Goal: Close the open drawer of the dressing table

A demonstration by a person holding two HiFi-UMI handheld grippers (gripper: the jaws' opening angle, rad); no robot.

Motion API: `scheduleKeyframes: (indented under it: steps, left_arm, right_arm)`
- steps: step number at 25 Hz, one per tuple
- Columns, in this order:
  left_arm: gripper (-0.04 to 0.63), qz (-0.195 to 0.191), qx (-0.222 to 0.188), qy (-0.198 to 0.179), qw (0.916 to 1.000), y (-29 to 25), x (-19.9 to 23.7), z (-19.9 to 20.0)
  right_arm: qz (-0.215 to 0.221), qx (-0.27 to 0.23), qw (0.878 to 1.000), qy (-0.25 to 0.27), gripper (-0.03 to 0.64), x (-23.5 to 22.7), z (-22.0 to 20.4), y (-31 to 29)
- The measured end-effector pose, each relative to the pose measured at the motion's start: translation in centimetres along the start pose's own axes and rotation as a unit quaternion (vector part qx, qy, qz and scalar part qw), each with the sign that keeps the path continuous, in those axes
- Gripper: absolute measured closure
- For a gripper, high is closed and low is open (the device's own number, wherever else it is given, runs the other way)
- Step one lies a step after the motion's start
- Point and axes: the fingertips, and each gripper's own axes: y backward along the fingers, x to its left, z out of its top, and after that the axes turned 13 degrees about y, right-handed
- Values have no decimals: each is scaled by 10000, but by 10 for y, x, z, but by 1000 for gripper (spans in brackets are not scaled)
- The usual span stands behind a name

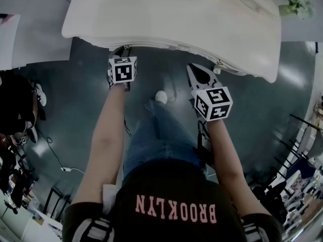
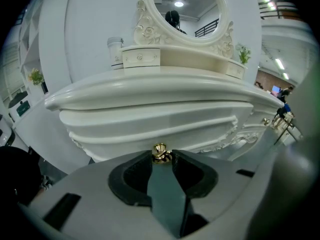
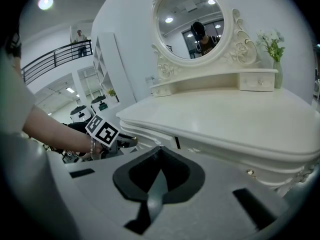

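The white dressing table (image 1: pixel 171 14) fills the top of the head view. In the left gripper view its curved drawer front (image 2: pixel 150 126) is straight ahead, and my left gripper (image 2: pixel 161 155) is shut on the drawer's small gold knob (image 2: pixel 160 150). In the head view the left gripper (image 1: pixel 123 52) reaches under the tabletop's edge, so its tips are hidden. My right gripper (image 1: pixel 193 68) hangs just short of the table's front, shut with nothing in it; its tips (image 3: pixel 160 149) meet. How far the drawer stands out I cannot tell.
An oval mirror (image 3: pixel 194 24) with small drawers stands on the tabletop, with a vase of flowers (image 3: pixel 272 49) at the right. Another gold knob (image 3: pixel 249 172) shows on the right drawer front. The person's legs and a shoe (image 1: pixel 161 97) stand on the dark floor below.
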Motion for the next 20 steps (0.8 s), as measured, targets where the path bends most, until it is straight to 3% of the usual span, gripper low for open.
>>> scheduleKeyframes:
  steps: [20]
  left_arm:
    - [476, 97, 289, 21, 9995, -14, -1, 23]
  right_arm:
    - [-37, -72, 9996, -279, 621, -14, -1, 3]
